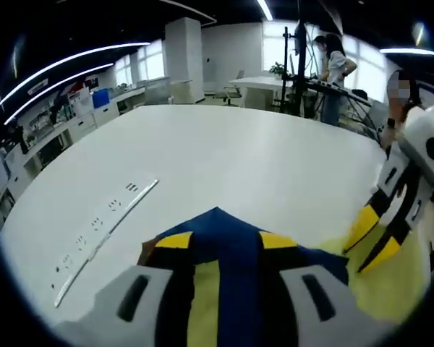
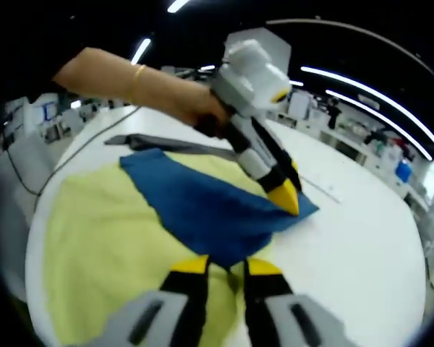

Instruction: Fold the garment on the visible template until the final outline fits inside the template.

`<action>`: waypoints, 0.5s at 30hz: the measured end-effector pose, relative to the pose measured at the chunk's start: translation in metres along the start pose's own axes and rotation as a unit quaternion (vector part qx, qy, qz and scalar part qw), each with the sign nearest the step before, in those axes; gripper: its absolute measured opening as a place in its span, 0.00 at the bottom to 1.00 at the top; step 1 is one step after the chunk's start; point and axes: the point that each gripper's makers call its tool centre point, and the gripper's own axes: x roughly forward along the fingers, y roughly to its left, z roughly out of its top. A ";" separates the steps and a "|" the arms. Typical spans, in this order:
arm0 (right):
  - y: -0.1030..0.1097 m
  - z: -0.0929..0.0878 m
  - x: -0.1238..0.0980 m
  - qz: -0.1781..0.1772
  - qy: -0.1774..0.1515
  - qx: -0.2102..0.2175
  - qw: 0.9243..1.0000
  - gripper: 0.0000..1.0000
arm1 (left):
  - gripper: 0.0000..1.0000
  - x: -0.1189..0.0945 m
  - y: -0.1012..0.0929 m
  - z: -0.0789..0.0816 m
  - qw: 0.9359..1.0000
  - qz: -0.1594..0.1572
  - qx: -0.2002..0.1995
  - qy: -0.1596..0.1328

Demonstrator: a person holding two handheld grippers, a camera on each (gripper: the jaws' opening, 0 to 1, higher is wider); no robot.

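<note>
1. One large white table carries everything; a long strip of power sockets is set into its top.
2. Around it is an open office: a white pillar, desks along the windows, ceiling strip lights, and one person standing at a far stand.
3. One garment shows, in two colours: a yellow body spread flat on the table, with a blue part folded over it. In the right gripper view the blue part lies on top of the yellow, its far corner reaching the bare tabletop.
4. One grey flat template lies beyond the cloth, partly covered by it.
5. Two grippers are in use.
 - Left gripper: its yellow-tipped jaws are closed onto the blue edge, which peaks up between them. In the right gripper view it comes in from above, held by a hand, tips on the blue corner.
 - Right gripper: jaws nearly together, pinching the near point of the blue part where it meets the yellow.
</note>
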 end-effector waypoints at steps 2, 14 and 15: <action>0.000 -0.002 0.001 0.001 0.003 0.000 1.000 0.14 | 0.26 0.003 -0.005 -0.001 1.000 -0.007 0.005 0.006; -0.003 -0.012 0.006 -0.009 0.032 -0.037 0.999 0.12 | 0.11 0.019 -0.008 -0.014 0.998 -0.032 0.006 0.049; -0.004 -0.014 0.006 -0.010 0.034 -0.036 0.999 0.12 | 0.11 0.018 -0.008 -0.013 0.998 -0.033 0.008 0.051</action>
